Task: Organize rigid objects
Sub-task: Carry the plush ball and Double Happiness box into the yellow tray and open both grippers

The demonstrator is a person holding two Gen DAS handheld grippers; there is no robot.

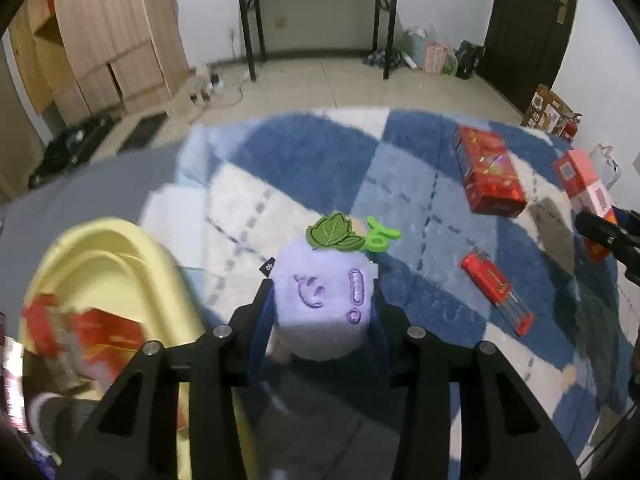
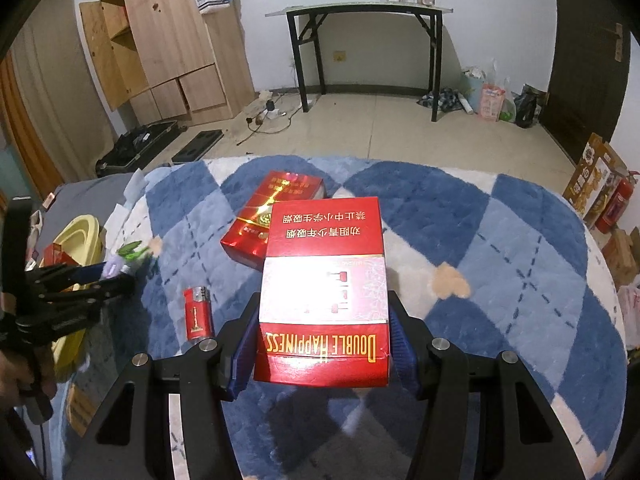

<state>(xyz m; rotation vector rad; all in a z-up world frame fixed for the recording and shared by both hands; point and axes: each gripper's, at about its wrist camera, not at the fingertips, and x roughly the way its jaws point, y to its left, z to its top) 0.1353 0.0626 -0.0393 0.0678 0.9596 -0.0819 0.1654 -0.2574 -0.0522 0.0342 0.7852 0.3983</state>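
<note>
On the blue checked blanket (image 2: pixel 500 240), a lighter (image 2: pixel 197 314) and red box (image 2: pixel 256 220) lie nearby; right gripper (image 2: pixel 324 344) fingers clamp a cigarette pack (image 2: pixel 324 280), left gripper (image 1: pixel 324 312) fingers clamp a purple plush (image 1: pixel 324 300) beside the yellow basket (image 1: pixel 108 248).

Your room is evenly, dimly lit; the yellow basin (image 1: pixel 100 264) smears with motion blur, glare streaks the red box (image 2: pixel 276 208), and fisheye edges bend darkly.

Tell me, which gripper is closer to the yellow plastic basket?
Left. The left gripper, holding a purple plush toy, is beside the yellow plastic basket; the right gripper is farther away.
</note>
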